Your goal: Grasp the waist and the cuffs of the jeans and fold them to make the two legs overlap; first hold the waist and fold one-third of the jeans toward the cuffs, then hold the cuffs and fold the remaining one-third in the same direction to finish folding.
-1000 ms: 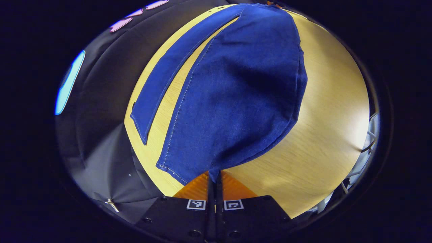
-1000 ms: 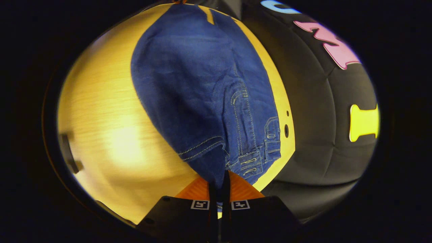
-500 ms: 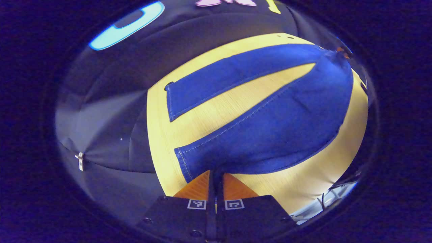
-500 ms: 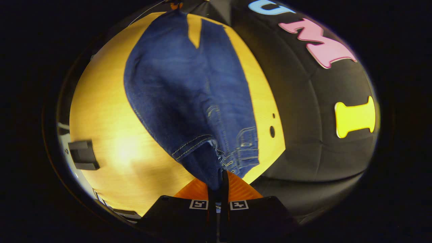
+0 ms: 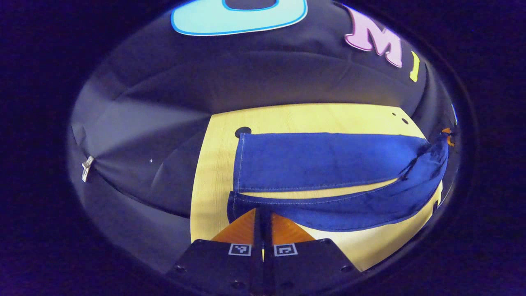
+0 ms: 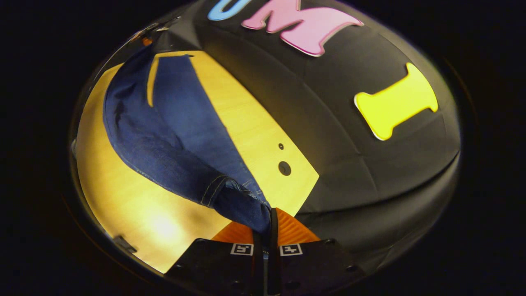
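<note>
Left gripper (image 5: 262,213) clamps the jeans (image 5: 320,162) at a cuff, right gripper (image 6: 269,216) clamps the waist, both above the table (image 6: 123,197).

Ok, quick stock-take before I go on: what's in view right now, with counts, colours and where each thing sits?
jeans: one pair, blue denim; far leg flat on the table, near leg lifted and held at both ends.
table: one, light wood, under the jeans.
holes in the table: two in the right gripper view, dark, near the wall-side edge.
booth wall: black cloth, behind the table.
left claw: one, shut on the cuff end.
right claw: one, shut on the waist end.
</note>
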Action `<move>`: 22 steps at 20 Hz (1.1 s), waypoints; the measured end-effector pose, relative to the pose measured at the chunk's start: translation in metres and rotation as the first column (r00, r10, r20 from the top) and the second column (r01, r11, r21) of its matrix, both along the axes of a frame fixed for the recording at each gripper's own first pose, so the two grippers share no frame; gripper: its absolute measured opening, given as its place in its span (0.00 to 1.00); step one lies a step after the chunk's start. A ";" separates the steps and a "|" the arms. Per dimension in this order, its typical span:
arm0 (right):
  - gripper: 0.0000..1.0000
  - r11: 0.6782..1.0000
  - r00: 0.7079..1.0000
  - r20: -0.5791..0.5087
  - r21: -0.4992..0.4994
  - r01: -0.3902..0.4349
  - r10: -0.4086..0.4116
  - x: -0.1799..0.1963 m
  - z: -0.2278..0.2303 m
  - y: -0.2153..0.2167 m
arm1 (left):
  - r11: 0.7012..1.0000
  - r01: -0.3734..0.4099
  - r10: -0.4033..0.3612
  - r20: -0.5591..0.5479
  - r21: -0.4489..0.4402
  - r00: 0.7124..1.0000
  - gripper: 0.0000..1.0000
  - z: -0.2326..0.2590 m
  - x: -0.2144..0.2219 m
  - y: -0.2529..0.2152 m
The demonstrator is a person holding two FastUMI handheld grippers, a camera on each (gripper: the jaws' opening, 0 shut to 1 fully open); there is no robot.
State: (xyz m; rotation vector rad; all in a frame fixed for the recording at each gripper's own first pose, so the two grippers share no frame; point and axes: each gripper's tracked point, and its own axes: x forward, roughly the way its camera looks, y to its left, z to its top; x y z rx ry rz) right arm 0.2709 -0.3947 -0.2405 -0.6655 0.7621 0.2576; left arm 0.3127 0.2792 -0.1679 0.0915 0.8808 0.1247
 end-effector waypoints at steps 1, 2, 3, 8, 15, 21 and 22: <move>0.08 0.999 0.999 0.001 0.013 0.036 -0.036 0.017 -0.003 -0.004 | 0.999 -0.030 0.030 -0.003 -0.030 1.000 0.06 -0.004 0.014 0.005; 0.08 0.996 0.997 -0.008 0.030 0.080 -0.080 0.030 -0.007 -0.010 | 0.996 -0.062 0.062 -0.004 -0.065 0.998 0.05 -0.006 0.028 0.006; 0.08 0.990 0.992 -0.026 0.056 0.128 -0.127 0.045 -0.014 -0.016 | 0.992 -0.084 0.084 -0.007 -0.095 0.996 0.06 -0.012 0.044 0.009; 0.08 0.918 0.929 -0.170 0.173 0.358 -0.330 0.097 -0.062 -0.032 | 0.995 -0.087 0.085 -0.041 -0.049 0.996 0.06 -0.055 0.122 0.020; 0.21 0.866 0.880 -0.221 0.190 0.462 -0.421 0.112 -0.111 -0.036 | 0.996 -0.082 0.083 -0.031 0.033 0.996 0.12 -0.071 0.153 0.018; 1.00 0.705 0.818 -0.117 0.448 0.550 -0.564 0.092 -0.066 -0.027 | 0.996 -0.089 0.079 0.279 0.023 0.957 0.96 0.014 0.148 0.013; 0.99 0.655 0.792 -0.110 0.501 0.566 -0.601 0.085 -0.059 -0.027 | 0.996 -0.087 0.073 0.327 0.028 0.942 0.96 0.033 0.142 0.006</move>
